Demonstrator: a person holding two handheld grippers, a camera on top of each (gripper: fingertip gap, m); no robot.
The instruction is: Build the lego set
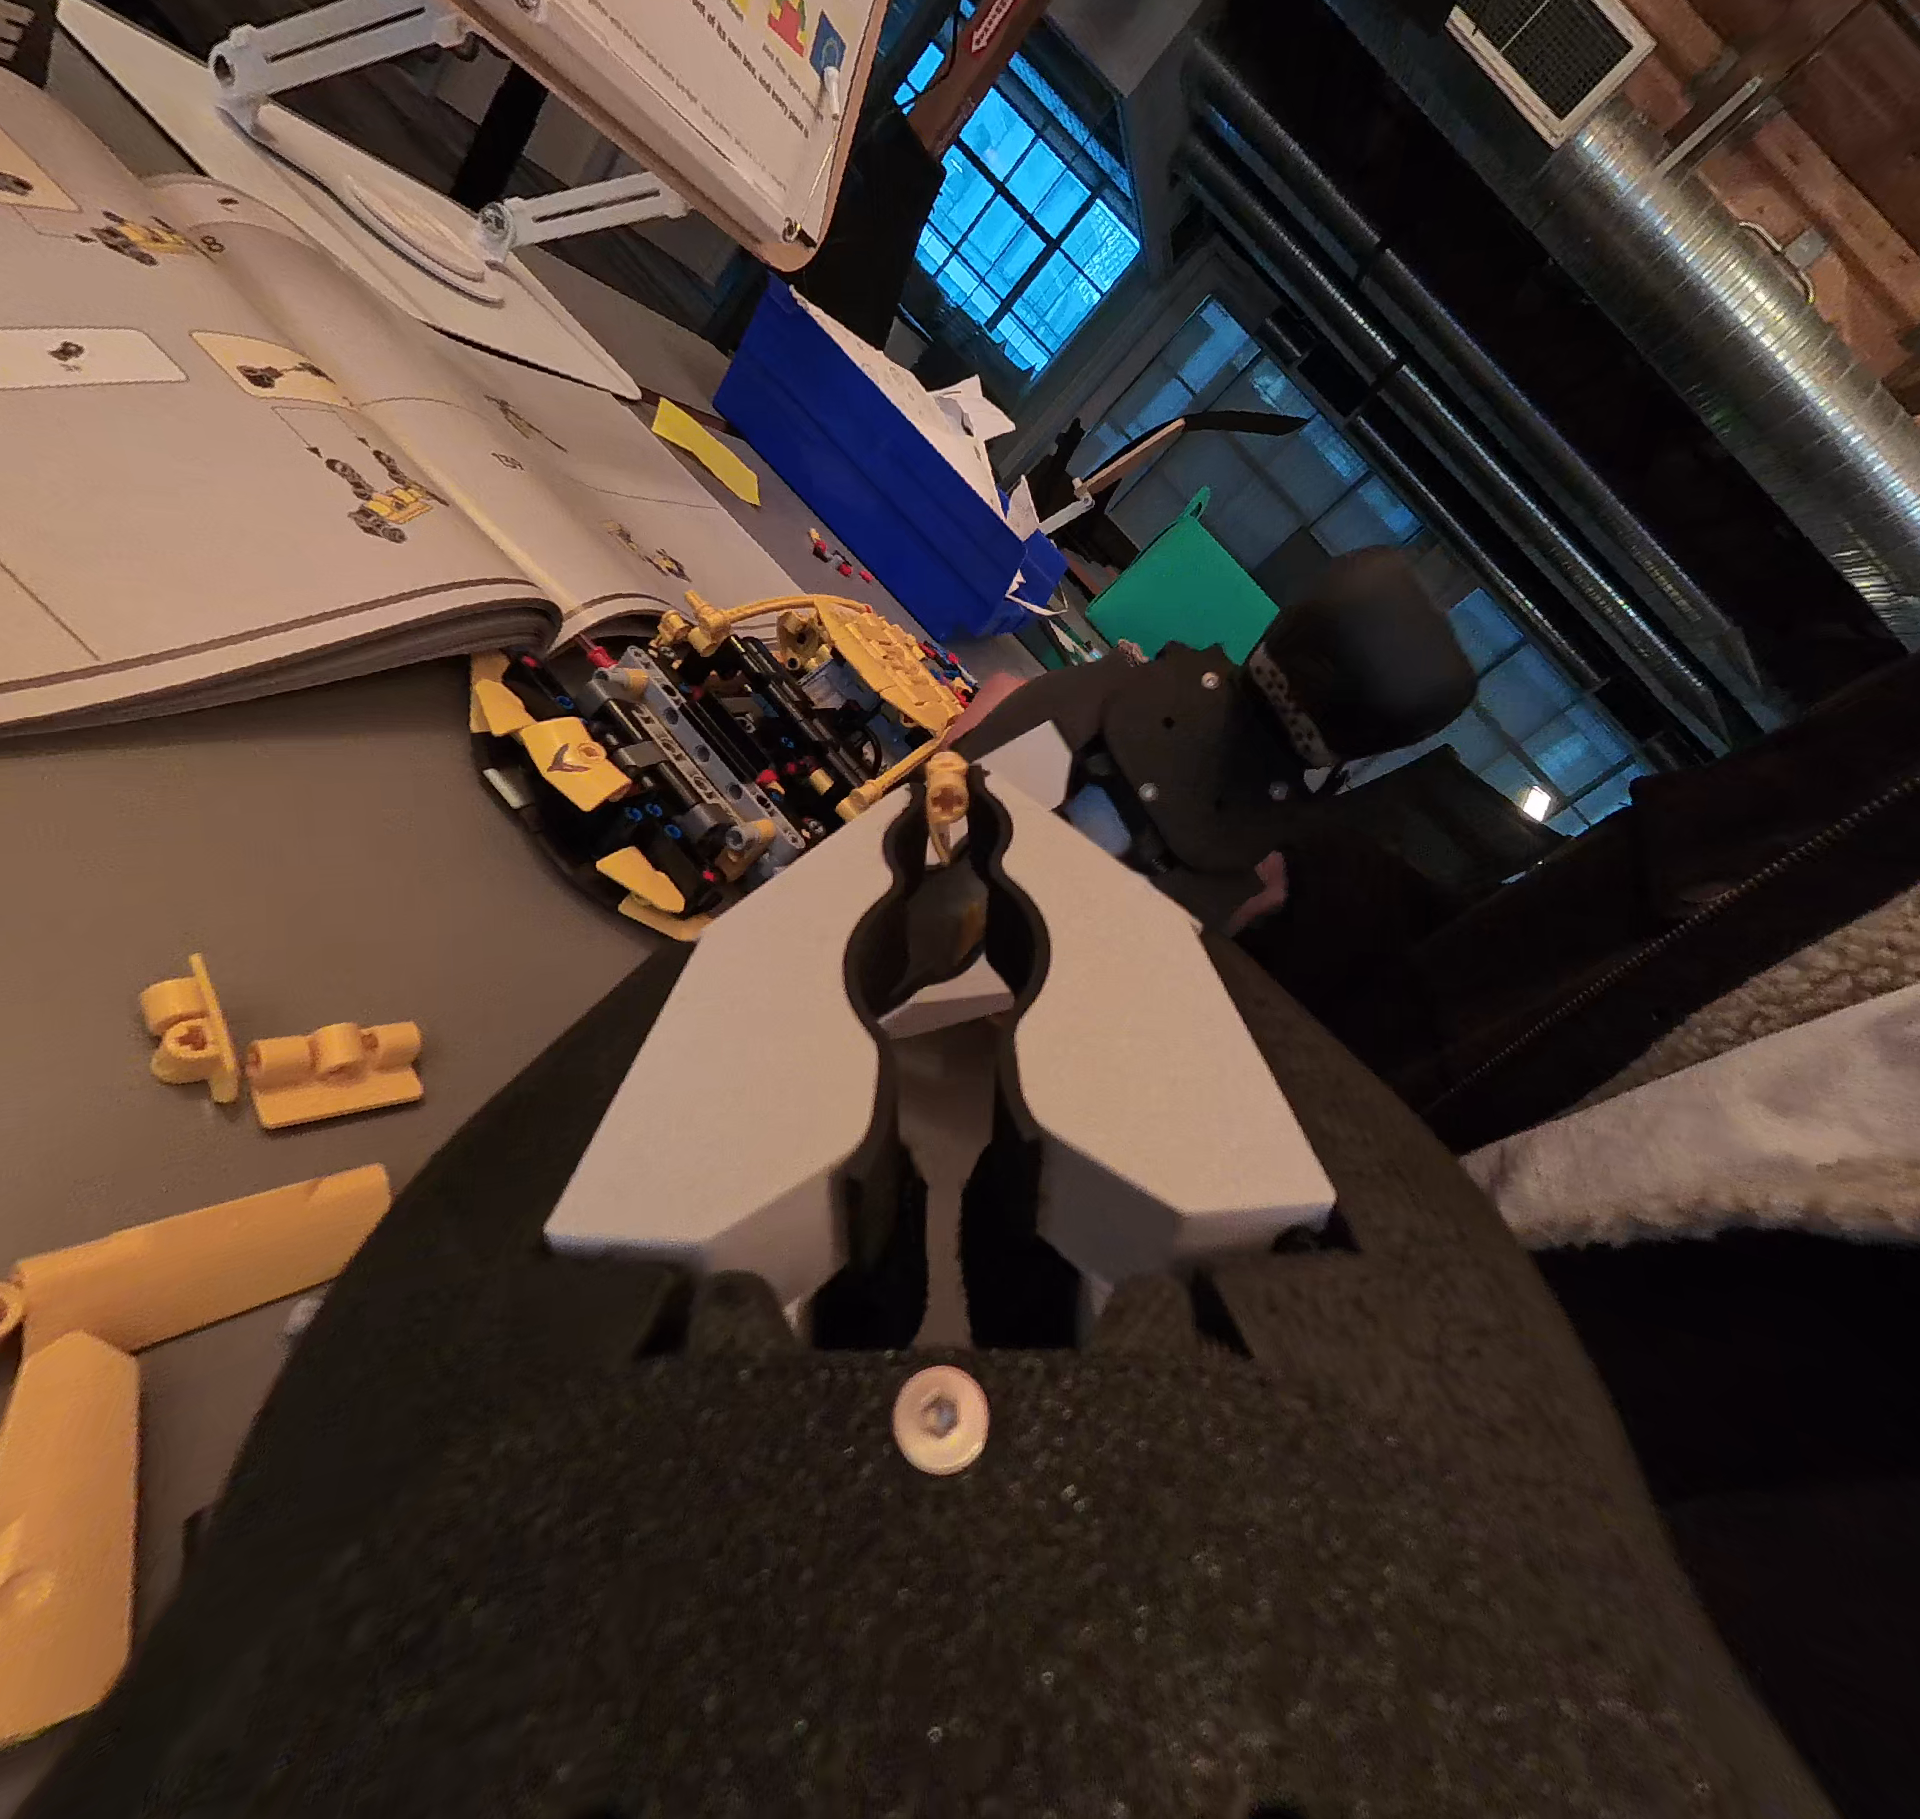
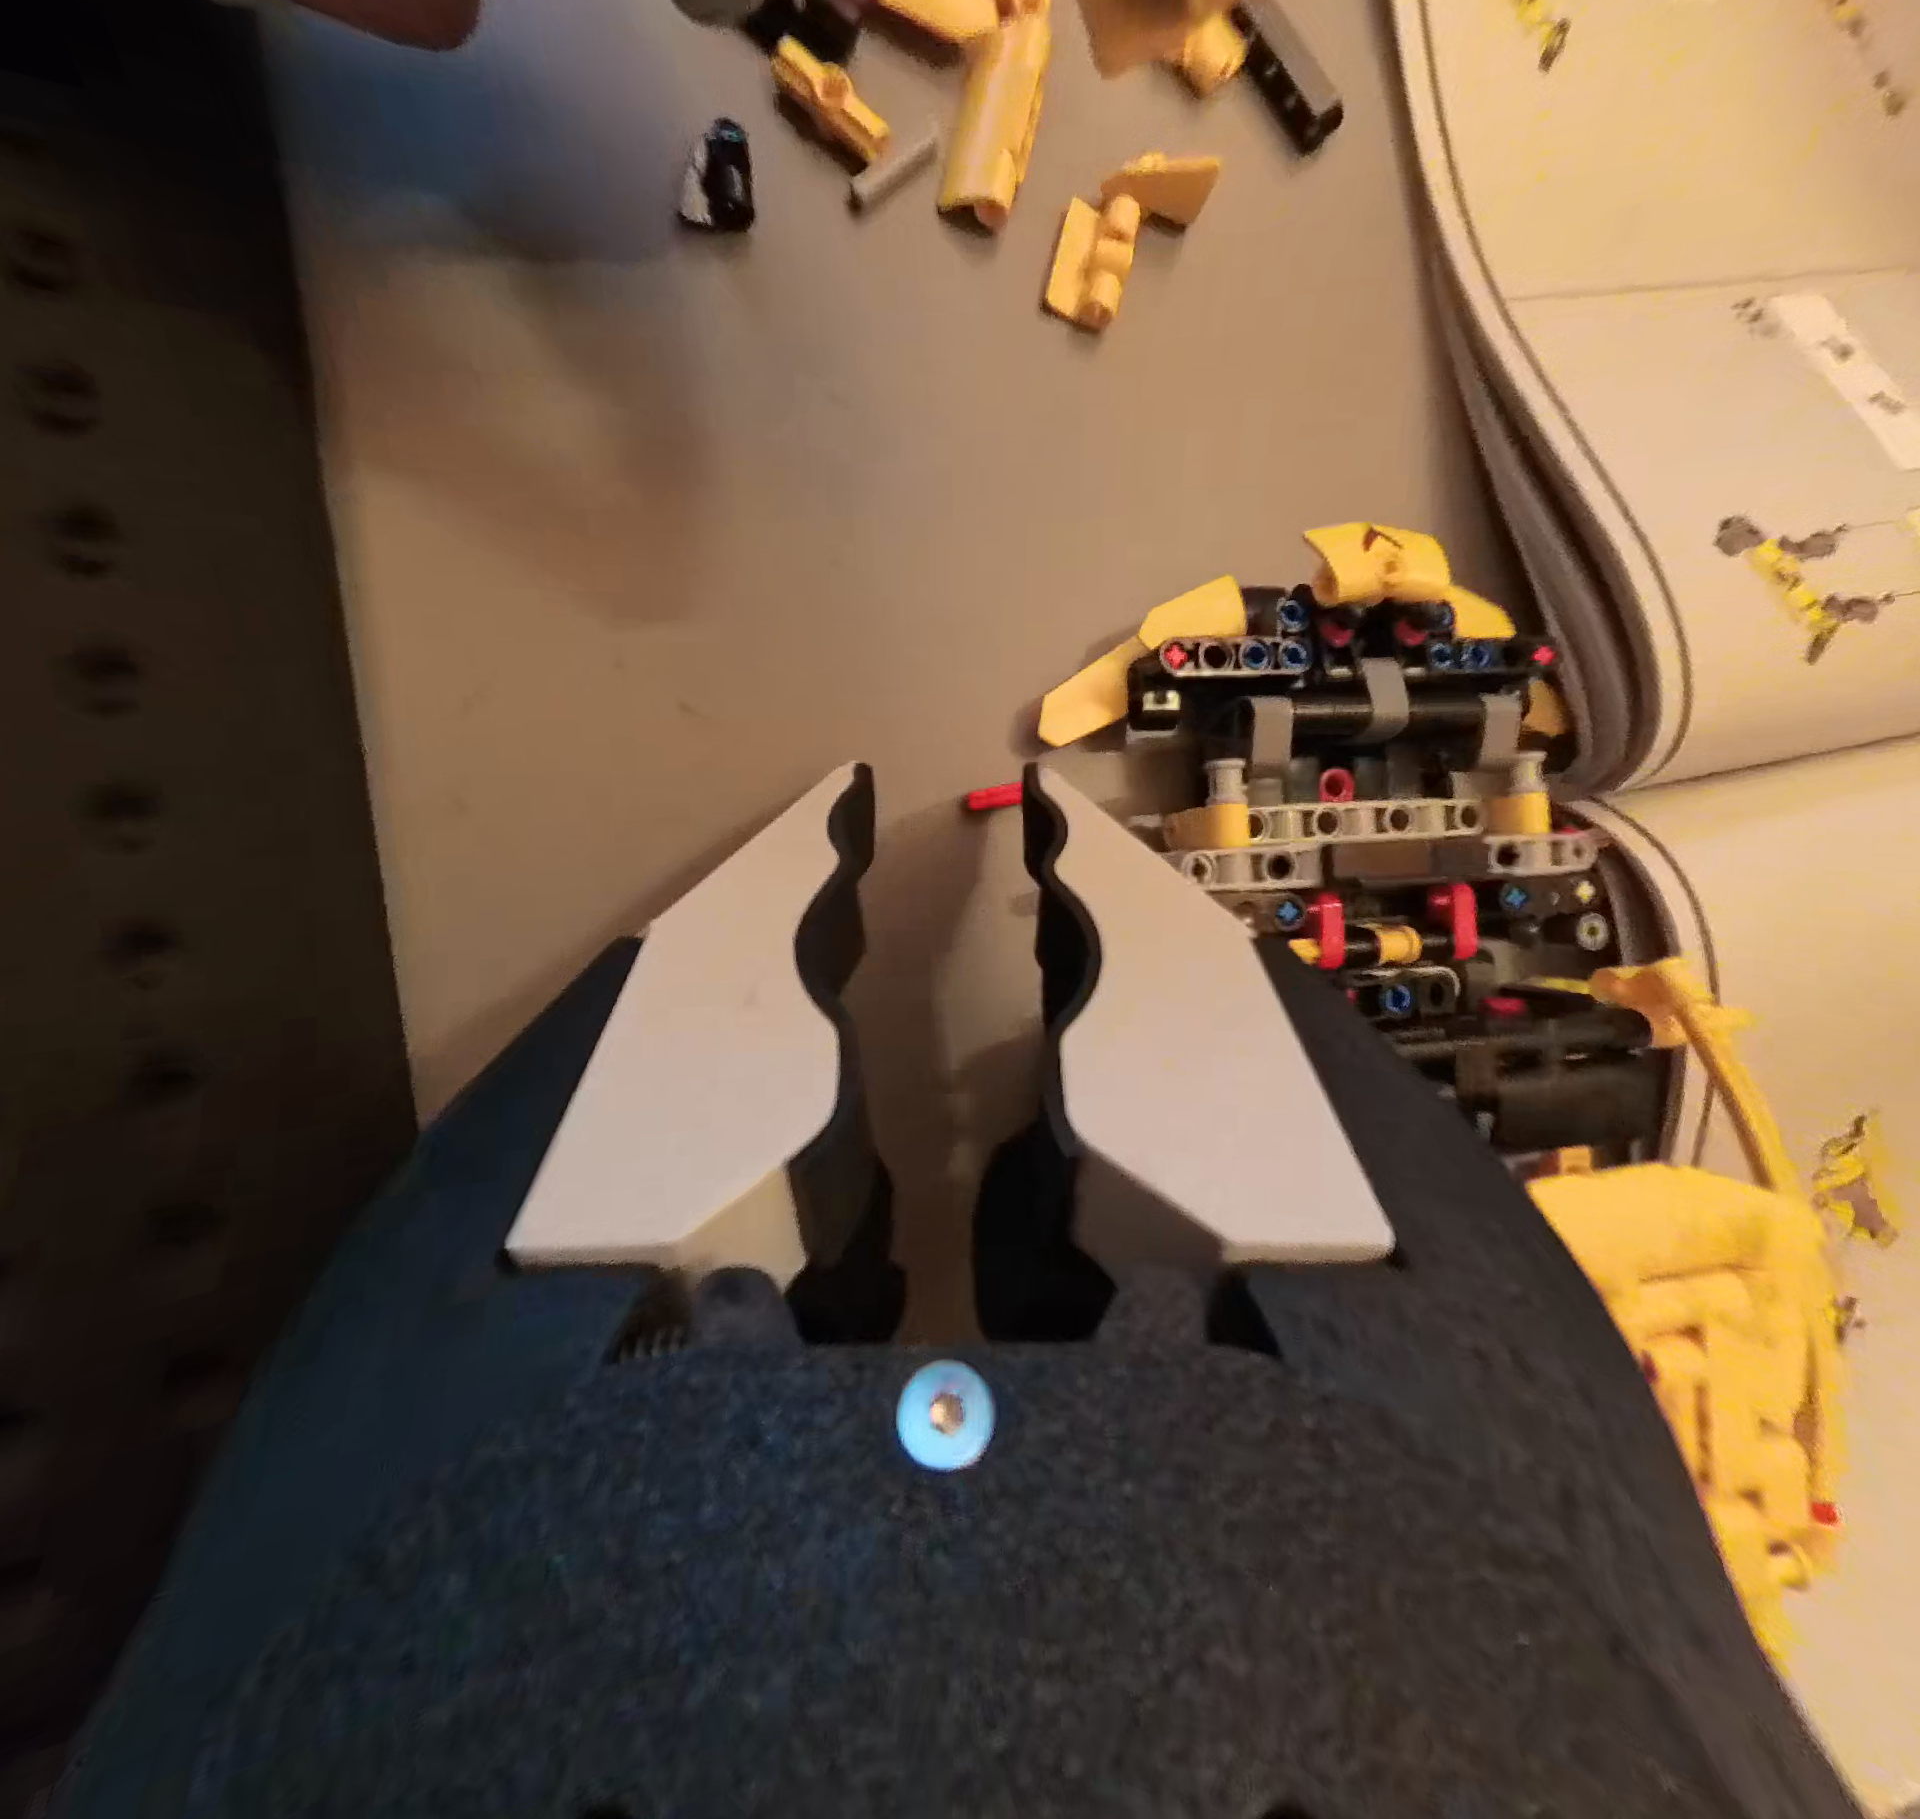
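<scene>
The half-built lego car (image 1: pixel 717 741), yellow, black and grey, lies on the grey table (image 1: pixel 260 855) right against the edge of the open instruction book (image 1: pixel 260 481). The left claw (image 1: pixel 951 803) is squeezed together on a small yellow connector piece (image 1: pixel 945 795), which sits at the end of a thin yellow hose (image 1: pixel 894 777) that comes from the car. The right claw (image 2: pixel 948 793) is apart, with nothing between its two fingers; it hangs over the table just beside the car (image 2: pixel 1382 834), and one tiny red pin (image 2: pixel 992 798) lies near its tips. In the left wrist view two small yellow clip pieces (image 1: pixel 281 1047) lie side by side, and two long yellow panels (image 1: pixel 197 1260) lie nearer the camera. Behind the book stands one blue box (image 1: pixel 873 481).
</scene>
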